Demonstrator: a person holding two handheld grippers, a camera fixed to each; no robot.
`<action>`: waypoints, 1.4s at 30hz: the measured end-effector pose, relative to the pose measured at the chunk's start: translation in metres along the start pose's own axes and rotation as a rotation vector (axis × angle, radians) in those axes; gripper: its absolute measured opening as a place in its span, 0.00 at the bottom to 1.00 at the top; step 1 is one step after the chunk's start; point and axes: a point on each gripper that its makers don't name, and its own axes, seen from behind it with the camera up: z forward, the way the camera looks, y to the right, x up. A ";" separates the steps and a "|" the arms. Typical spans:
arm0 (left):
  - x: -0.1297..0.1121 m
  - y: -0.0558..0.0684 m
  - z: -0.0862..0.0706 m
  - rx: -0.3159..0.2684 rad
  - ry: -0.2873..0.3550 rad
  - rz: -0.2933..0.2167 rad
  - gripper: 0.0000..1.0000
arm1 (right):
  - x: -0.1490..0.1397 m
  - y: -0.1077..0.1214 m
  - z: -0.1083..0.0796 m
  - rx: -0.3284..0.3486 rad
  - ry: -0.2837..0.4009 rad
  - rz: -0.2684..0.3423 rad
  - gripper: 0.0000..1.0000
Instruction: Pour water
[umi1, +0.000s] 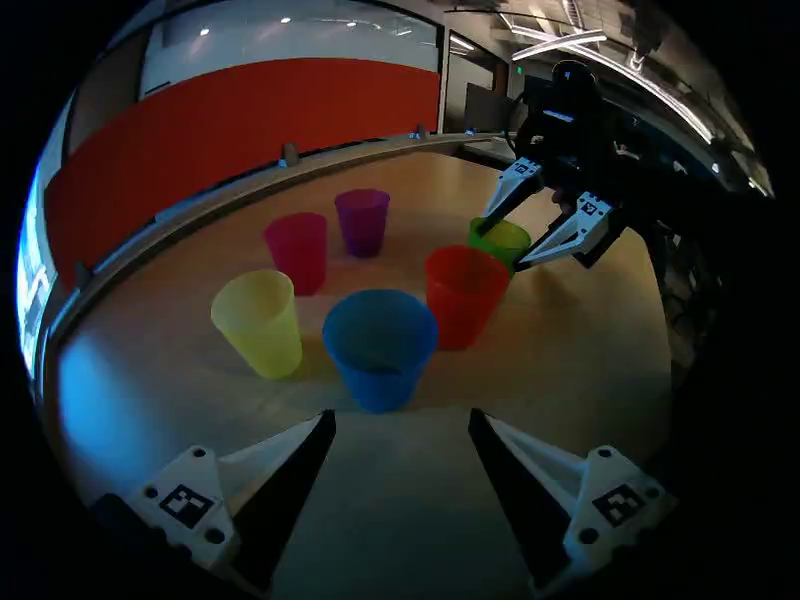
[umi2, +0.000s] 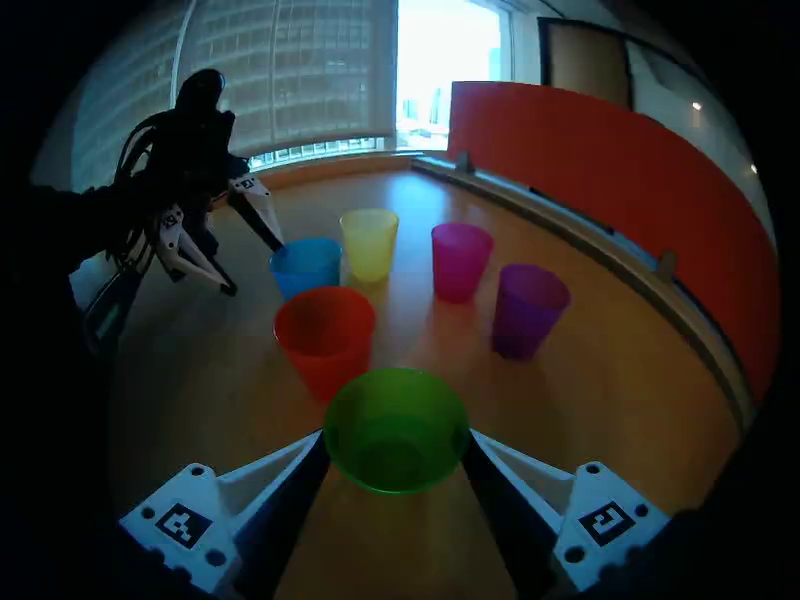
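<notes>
Nearest the lens in the right gripper view, a green cup (umi2: 396, 428) stands upright at the bottom centre of the frame, between the two white fingers (umi2: 270, 480) of the right gripper (umi2: 395, 440). The fingers are spread wide, one on each side of the rim and very close to it. I cannot tell whether they press on the cup.

Just above the green cup, slightly left, stands an orange-red cup (umi2: 325, 340). Above that are a blue cup (umi2: 305, 265) and a yellow cup (umi2: 368, 243), side by side. A pink cup (umi2: 460, 260) sits right of centre, and a purple cup (umi2: 528, 310) is further right and lower. All six are upright on a wooden table (umi2: 600, 400). I cannot tell whether any of them holds water. A bright window (umi2: 440, 60) fills the top centre, and a red wall panel (umi2: 620, 170) runs down the right.

In the left gripper view, the left gripper (umi1: 400, 415) occupies the bottom of the frame. Its fingers are wide apart with only bare table between them. The blue cup stands just above the gap, apart from both tips. At the upper right of this view, the right gripper's fingers straddle the green cup.
</notes>
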 end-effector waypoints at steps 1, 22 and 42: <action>0.000 0.000 -0.001 0.001 0.001 -0.002 1.00 | -0.001 0.000 0.000 0.000 -0.002 0.005 0.95; -0.002 -0.008 -0.034 0.094 0.050 -0.034 1.00 | -0.017 0.001 -0.040 -0.101 0.022 0.059 0.99; 0.011 -0.036 -0.087 0.336 0.227 -0.058 1.00 | 0.006 0.004 -0.112 -0.358 0.281 0.243 0.99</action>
